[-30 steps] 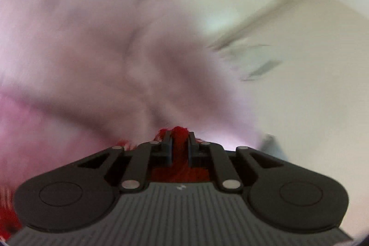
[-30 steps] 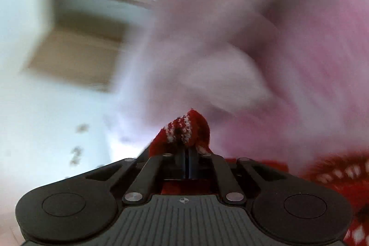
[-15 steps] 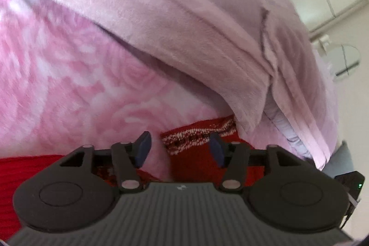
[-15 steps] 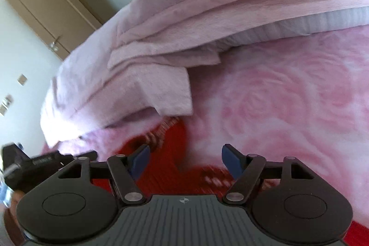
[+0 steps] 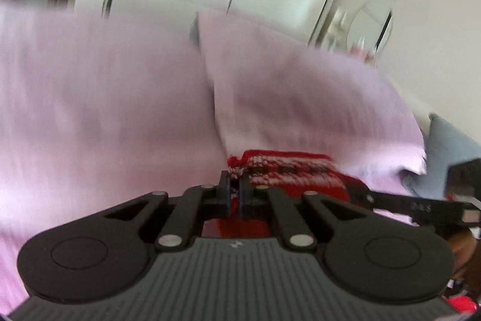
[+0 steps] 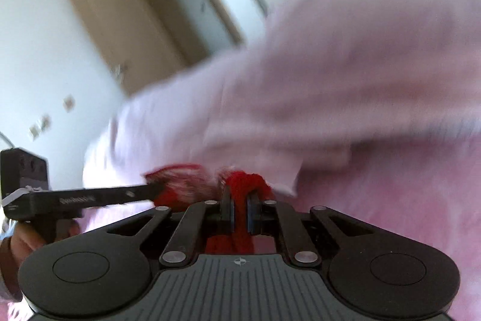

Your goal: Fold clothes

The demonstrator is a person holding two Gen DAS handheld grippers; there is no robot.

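With both hems pinched for a fold, the left gripper (image 5: 235,190) clamps the red knit garment's (image 5: 288,167) patterned edge while the right gripper (image 6: 239,205), jaws closing, bites a bunched corner (image 6: 245,184) above the pink floral bedspread (image 6: 405,194), near lilac blankets (image 5: 99,98).

Your left wrist camera looks forward along its fingers, close on the red knit (image 5: 288,167) and the lilac blanket (image 5: 105,110), cupboard doors beyond. Your right wrist camera does likewise toward a brown door (image 6: 120,29). Both share knit and blanket, and each catches the other hand-held gripper.
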